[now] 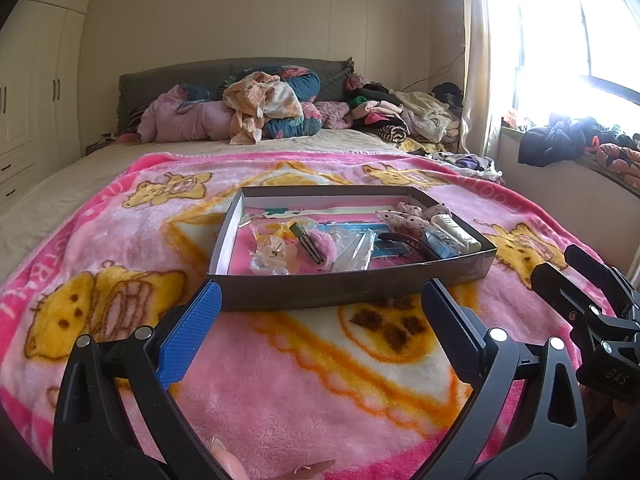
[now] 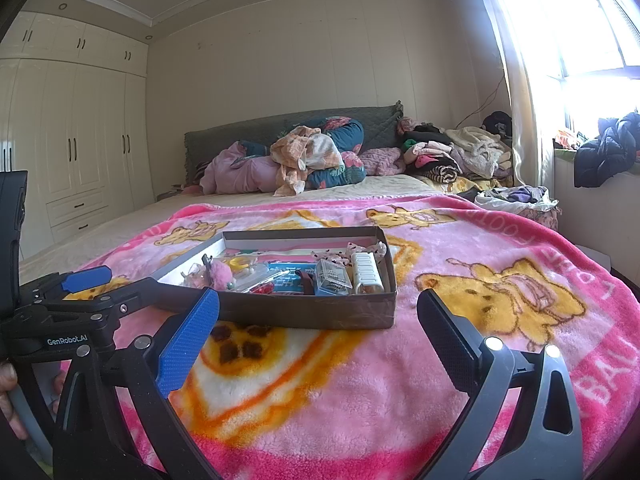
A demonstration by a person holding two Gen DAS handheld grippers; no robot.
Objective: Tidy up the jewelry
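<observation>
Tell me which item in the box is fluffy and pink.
The pink pompom, lying left of centre in the dark box beside the white flower piece. The others are plastic, cloth or card, not fluffy.

Two black hand-held grippers, blue pads

The left hand-held gripper (image 1: 320, 312) and right hand-held gripper (image 2: 318, 316) have black frames, silver screws, textured blue finger pads (image 1: 192, 332) (white "GenRobot.AI" lettering).

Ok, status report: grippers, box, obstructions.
Left gripper and right gripper open, empty, short of box. Jewelry box on pink blanket, full. Approach unobstructed.
</observation>
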